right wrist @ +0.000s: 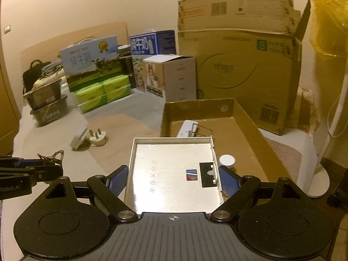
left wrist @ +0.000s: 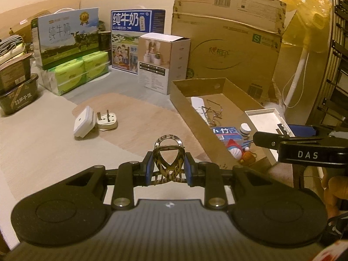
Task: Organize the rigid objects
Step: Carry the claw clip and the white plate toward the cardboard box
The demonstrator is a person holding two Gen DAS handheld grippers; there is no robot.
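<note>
Tortoiseshell hair clip (left wrist: 169, 158) pinched in left hand-held gripper (left wrist: 168, 169); right hand-held gripper (right wrist: 174, 179) clamps flat white tray (right wrist: 174, 174).

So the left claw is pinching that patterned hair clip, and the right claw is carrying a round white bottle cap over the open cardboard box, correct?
Not quite. The right gripper holds a flat square white tray, not a cap, as the right wrist view shows. The left gripper does pinch the hair clip, and the cardboard box lies open.
</note>
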